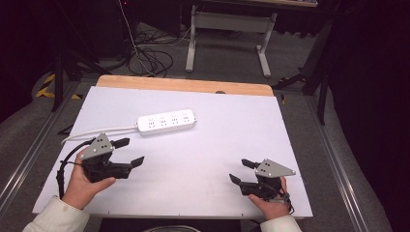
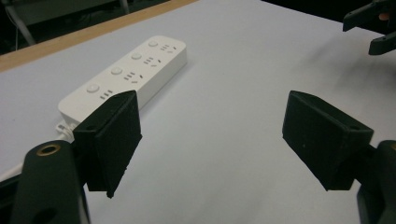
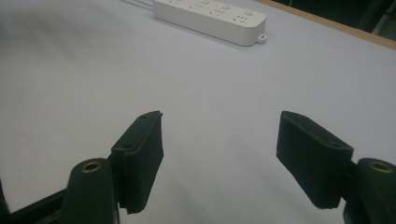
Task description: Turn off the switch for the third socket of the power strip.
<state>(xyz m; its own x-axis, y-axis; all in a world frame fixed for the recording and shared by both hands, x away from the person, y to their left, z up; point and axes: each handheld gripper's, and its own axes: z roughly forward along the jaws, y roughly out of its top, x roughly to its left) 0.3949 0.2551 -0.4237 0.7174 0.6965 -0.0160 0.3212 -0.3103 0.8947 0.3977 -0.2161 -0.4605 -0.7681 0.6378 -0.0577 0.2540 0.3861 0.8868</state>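
I see black left tongs [image 1: 129,152] and black right tongs [image 1: 242,171], each topped by a grey three-cornered plate with small screws. My sleeves are cream.

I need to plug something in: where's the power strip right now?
In the high view, the white power strip lies on the table's far left-centre, nearer the left hand-held gripper, untouched.

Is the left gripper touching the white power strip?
Apart. The high view shows bare table between the left gripper and the power strip.
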